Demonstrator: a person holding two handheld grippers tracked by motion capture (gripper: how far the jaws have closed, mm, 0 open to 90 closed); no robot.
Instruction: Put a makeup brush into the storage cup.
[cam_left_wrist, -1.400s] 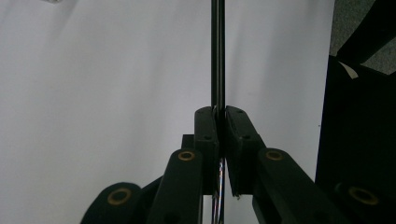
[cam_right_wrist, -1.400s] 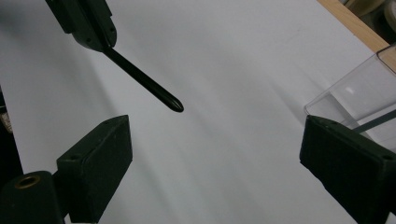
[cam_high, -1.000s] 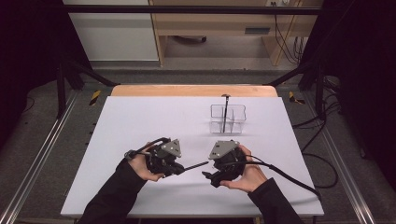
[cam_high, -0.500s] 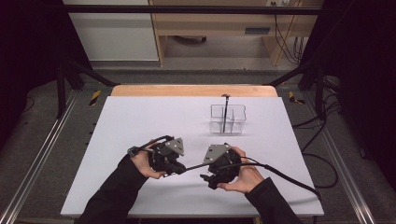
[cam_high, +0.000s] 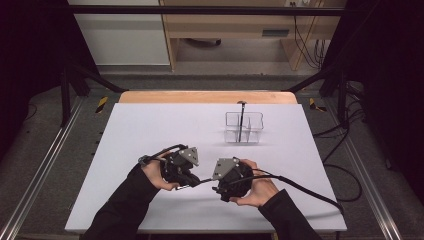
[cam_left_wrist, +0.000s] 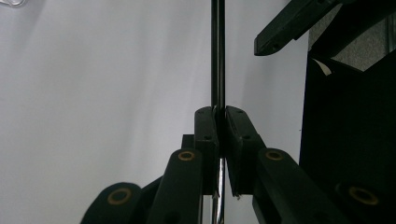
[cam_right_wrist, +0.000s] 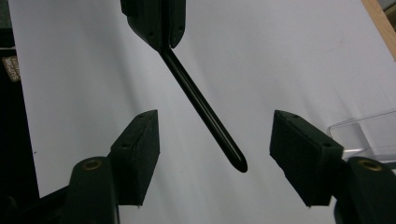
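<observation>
My left gripper (cam_high: 187, 179) is shut on a thin black rod (cam_left_wrist: 217, 56), which runs straight out from between its fingers (cam_left_wrist: 205, 135). In the right gripper view the same rod (cam_right_wrist: 201, 107) slants down from the left gripper (cam_right_wrist: 156, 18), and its rounded tip hangs in the gap of my open right gripper (cam_right_wrist: 215, 121) without touching either pad. Both grippers are held close together over the front middle of the white table (cam_high: 150, 125), with the rod (cam_high: 202, 182) bridging them.
A clear divided container (cam_high: 243, 128) stands at the back right of the table with a black stick-like utensil (cam_high: 241, 117) upright in it. Its corner (cam_right_wrist: 369, 130) is visible in the right gripper view. A wooden strip (cam_high: 207, 96) edges the far side.
The right gripper has shifted a little left and toward the person, closing in on the left gripper. The left gripper has barely moved and still holds the rod.
</observation>
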